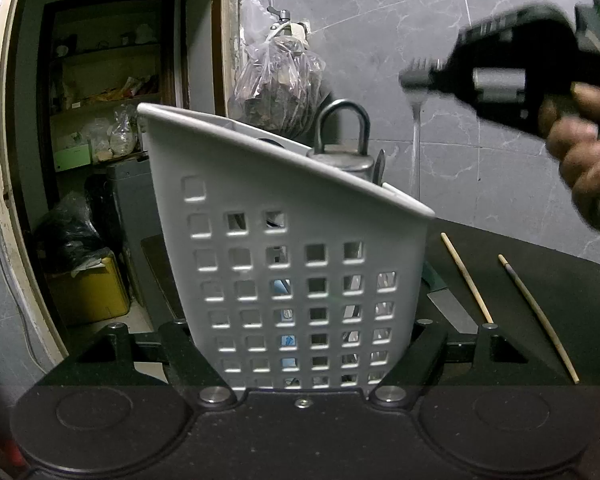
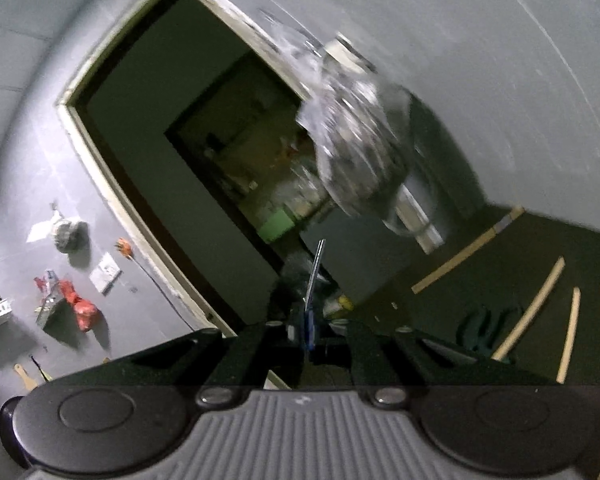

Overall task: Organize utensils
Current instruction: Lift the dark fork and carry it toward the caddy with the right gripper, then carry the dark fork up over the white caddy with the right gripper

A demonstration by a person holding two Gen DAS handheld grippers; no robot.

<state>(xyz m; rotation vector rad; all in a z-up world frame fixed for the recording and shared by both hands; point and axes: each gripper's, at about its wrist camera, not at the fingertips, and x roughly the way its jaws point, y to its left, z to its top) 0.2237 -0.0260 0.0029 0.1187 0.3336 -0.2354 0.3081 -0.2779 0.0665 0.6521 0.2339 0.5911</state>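
Left tongs: your left gripper [image 1: 306, 354] was clamped on the lower walls of the white perforated basket [image 1: 292, 264], 1 finger on each side; the basket stood tilted between them.

Right tongs: your right gripper [image 2: 310, 332] was closed on a thin utensil [image 2: 314, 280] with a blue handle and a metal blade. In the left wrist view the same gripper [image 1: 414, 76] appeared blurred, high and to the right of the basket, and the piece hung down from it.

Key relation: the basket mouth [image 1: 300, 156] lay lower and to the left of the right tongs, as the left camera showed. The long axis of the held utensil ran along the fingers of the right tongs and out in front. The right hand [image 1: 580, 148] was the one that carried it; the left hand only steadied the basket.

In the way: a metal piece with a loop handle [image 1: 342, 132] and another thin utensil [image 1: 380, 168] already stood in the basket near its lower rim, so in my judgement you needed to aim for the free part of the mouth.

Around: 2 wooden chopsticks [image 1: 466, 276] and a knife blade [image 1: 452, 312] lay on the dark counter [image 1: 540, 280], right of the left tongs. A plastic bag [image 1: 278, 84] hung on the tiled wall behind.
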